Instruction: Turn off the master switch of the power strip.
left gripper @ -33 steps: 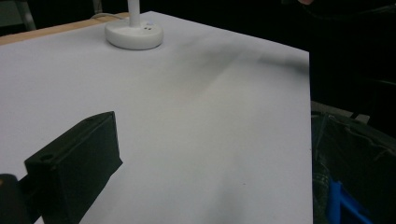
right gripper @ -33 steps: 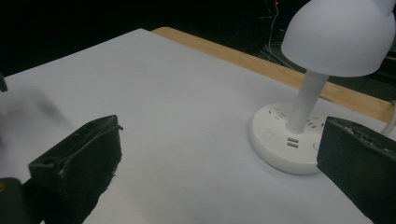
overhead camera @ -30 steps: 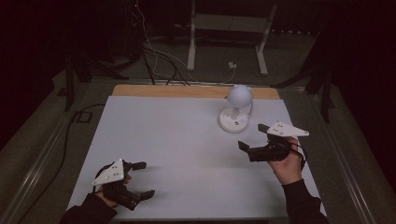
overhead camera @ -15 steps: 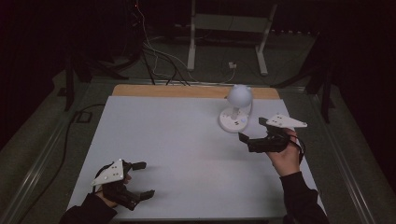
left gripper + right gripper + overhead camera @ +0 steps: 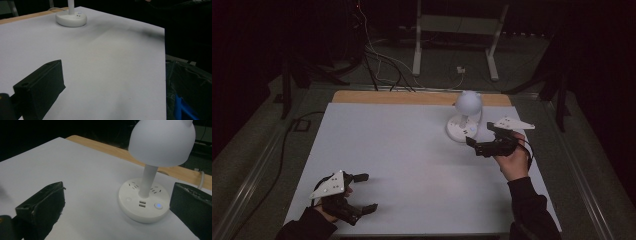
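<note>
Near the white tabletop's (image 5: 412, 150) far right, the small white dome-shaded desk lamp (image 5: 467, 117) stands upright; the right claw (image 5: 484, 140), spread wide, faces its round base, presumably approaching the lit button. The left claw (image 5: 362, 192) rests open, idle.

The person wears dark long sleeves (image 5: 532, 212). The left tongs (image 5: 365, 192) and right tongs (image 5: 478, 138) are black, each with chunky square jaws, a pale three-cornered plate on top and a thin black cable.
</note>
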`<state>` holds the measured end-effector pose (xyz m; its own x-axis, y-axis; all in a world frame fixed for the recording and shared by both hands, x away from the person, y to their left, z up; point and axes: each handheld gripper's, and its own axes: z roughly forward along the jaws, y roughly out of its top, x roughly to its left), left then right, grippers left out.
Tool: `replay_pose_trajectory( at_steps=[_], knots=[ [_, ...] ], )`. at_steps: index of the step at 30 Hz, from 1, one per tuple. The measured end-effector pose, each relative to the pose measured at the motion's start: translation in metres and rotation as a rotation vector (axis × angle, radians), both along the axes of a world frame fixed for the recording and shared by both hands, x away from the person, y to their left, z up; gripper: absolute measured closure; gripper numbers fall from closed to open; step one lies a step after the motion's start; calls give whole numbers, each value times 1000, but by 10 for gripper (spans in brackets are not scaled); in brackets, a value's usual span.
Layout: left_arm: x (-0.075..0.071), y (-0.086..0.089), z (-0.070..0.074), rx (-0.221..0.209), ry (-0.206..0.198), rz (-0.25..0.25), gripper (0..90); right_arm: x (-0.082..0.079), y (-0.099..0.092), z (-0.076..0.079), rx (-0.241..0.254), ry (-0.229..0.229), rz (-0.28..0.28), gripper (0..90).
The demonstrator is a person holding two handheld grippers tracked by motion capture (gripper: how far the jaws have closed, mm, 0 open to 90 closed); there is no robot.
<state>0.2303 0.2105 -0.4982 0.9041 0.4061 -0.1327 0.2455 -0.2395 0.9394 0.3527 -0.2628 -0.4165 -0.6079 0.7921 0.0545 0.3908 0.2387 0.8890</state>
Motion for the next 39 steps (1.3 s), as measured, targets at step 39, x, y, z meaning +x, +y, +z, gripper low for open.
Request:
replay_pose_trajectory(
  at_steps=[39],
  knots=[
    [0,0,0,-12,10,-6,3,55,-19,-44,35,44,-195,12]
  ],
)
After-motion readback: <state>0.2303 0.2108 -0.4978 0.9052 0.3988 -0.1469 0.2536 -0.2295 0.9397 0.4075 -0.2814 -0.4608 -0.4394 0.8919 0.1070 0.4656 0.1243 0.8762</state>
